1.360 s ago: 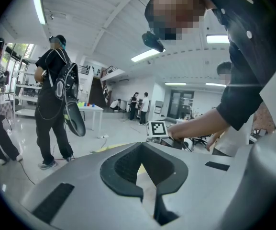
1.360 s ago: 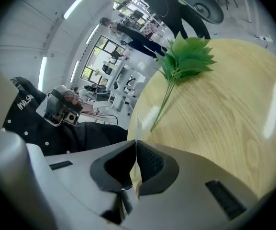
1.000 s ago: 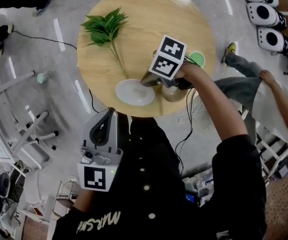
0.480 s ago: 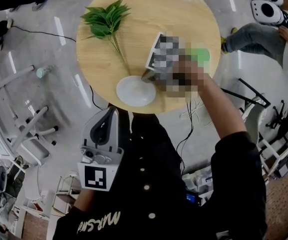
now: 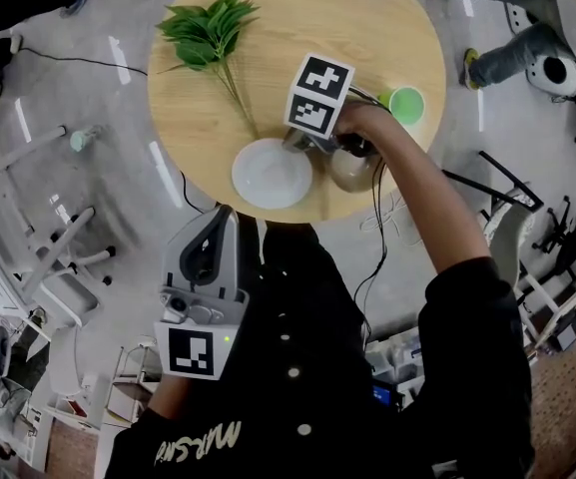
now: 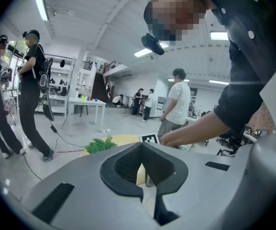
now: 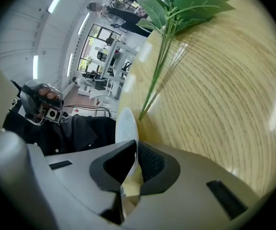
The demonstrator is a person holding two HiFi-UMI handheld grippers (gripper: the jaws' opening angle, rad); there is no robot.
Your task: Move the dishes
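Standing on the grey floor [image 5: 88, 98], we clamp our right gripper [image 5: 295, 148] on the white plate [image 5: 266, 176] atop the round wooden table [image 5: 307, 28], our left gripper [image 5: 218, 224] closed and empty.

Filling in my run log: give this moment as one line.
right tongs: shut on rim of round white plate | plate: at near edge of round wooden table | left tongs: shut, empty

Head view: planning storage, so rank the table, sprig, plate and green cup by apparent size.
table
sprig, stem included
plate, close behind
green cup
All sit near tabletop level, so nearness hardly matters.
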